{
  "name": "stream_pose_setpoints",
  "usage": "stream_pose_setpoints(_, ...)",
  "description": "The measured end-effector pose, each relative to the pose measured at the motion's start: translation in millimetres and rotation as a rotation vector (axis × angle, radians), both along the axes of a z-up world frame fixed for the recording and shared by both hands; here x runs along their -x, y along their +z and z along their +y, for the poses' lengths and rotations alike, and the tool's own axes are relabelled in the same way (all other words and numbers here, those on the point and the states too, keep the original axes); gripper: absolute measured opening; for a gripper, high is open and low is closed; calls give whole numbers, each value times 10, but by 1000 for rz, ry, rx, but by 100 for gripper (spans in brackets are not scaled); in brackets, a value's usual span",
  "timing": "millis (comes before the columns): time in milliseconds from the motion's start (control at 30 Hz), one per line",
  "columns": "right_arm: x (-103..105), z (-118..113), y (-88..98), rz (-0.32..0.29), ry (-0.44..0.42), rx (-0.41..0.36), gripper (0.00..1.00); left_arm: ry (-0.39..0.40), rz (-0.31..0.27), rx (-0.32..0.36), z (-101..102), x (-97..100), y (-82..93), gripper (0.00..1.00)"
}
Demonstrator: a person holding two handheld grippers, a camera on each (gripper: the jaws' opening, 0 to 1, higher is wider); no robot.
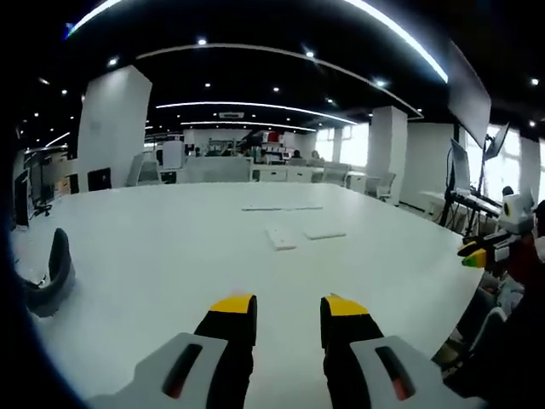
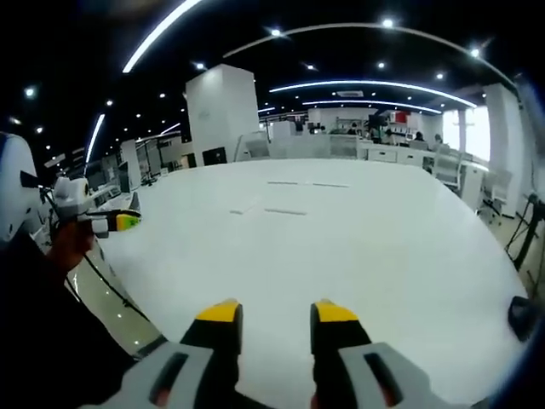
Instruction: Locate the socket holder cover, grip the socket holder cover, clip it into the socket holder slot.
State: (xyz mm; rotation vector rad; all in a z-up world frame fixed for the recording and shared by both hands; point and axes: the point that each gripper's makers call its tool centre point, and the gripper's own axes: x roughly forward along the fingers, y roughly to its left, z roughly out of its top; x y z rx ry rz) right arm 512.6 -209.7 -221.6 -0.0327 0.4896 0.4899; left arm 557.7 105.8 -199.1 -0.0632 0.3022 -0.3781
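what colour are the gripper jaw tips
Yellow tips on black jaws, clearest on the left gripper in the left gripper view.

The counter [image 1: 170,256] is plain white, and the flat pieces [image 1: 281,237] lying on it are white too, barely standing out from it. The left gripper [image 1: 288,319] has black jaws with yellow tips and grey housings with red-orange slots. The right gripper [image 2: 271,324] has the same black, yellow and grey. A dark grey curved object [image 1: 53,274] sits at the counter's edge. Pillars [image 1: 115,128] are white under a black ceiling [image 1: 272,77] with white light strips.

No text, label or number can be read; any distant signs seem too blurred
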Motion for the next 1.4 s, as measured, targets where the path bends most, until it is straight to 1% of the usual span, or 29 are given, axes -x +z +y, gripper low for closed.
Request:
stream_pose_setpoints(100,-31,-33,7,-10,-11,0,33,-12,13,23,-58,-2,-59,30)
stream_pose_setpoints(167,-56,-19,18,-14,-9,-3,33,-22,23,15,-101,-7,-90,30)
stream_pose_setpoints(233,-71,15,32,-22,-6,1,33,-29,18,3,-120,-12,-94,31)
stream_pose_setpoints(300,-65,42,23,-25,-1,14,33,-25,12,-10,-108,-16,-120,31)
stream_pose_setpoints(400,-27,45,9,-23,-4,24,33,-19,26,-20,-75,20,-162,31)
stream_pose_setpoints(500,14,29,-24,-16,-13,0,33,-18,16,-16,-60,45,-142,31)
stream_pose_setpoints(567,7,4,-54,-10,-23,-9,33,-16,10,-31,-43,42,-124,31)
stream_pose_setpoints(633,8,2,-65,-3,-27,-8,33,-14,6,-29,-23,31,-94,31)
stream_pose_setpoints(767,20,11,-39,-11,-24,-5,33,-15,-3,-15,-25,30,-58,31)
stream_pose_setpoints(900,21,20,-9,-19,-26,-6,33,-16,-7,-24,-25,41,-52,31)
stream_pose_setpoints(1067,17,14,24,-28,-31,-6,33,-16,-1,-6,-24,35,-63,31)
stream_pose_setpoints(1200,16,34,-2,-20,-25,0,33,-25,8,-4,-37,53,-87,31)
stream_pose_setpoints(1400,12,55,-11,-18,-25,-11,33,-20,-1,-7,-13,50,-60,31)
